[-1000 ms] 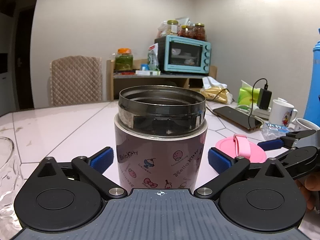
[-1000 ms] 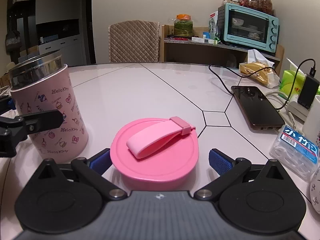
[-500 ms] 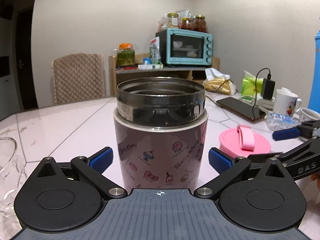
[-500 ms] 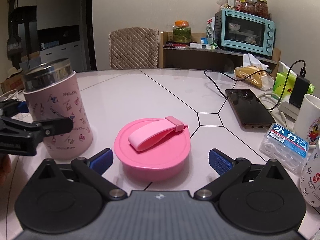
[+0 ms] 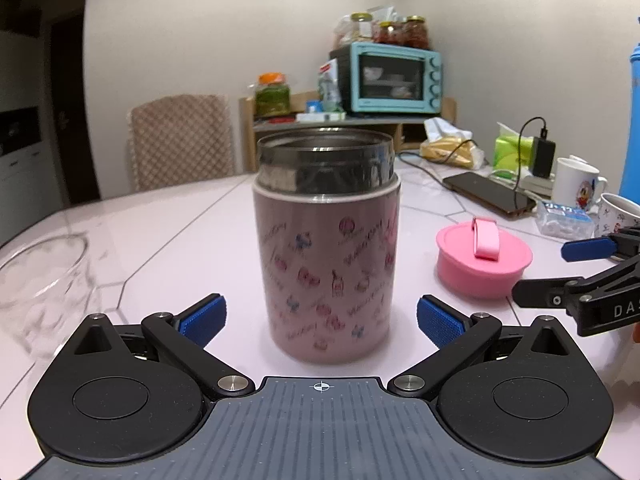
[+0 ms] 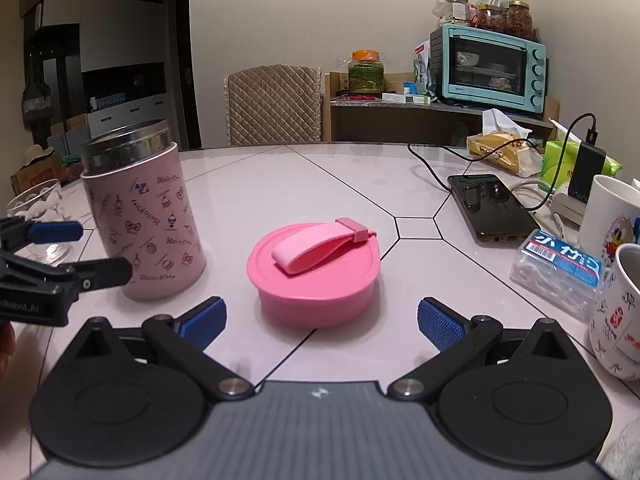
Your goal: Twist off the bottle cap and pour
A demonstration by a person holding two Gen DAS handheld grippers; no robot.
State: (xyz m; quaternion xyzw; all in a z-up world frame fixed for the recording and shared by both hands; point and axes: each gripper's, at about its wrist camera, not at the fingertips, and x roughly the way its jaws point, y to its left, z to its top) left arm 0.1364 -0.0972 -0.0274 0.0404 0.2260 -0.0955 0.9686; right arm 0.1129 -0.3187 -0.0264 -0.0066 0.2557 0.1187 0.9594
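Left wrist view: left gripper spread wide, holding nothing, facing the open pink bottle. Right gripper likewise wide and empty near the pink cap. Best to square up, clamp the body low, then tip toward the glass.

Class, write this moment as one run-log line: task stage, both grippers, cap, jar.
stage: cap off, pour pending | left gripper: open, empty | right gripper: open, empty | pink cap: on table | jar: upright, uncapped

Phone, mugs, toaster oven
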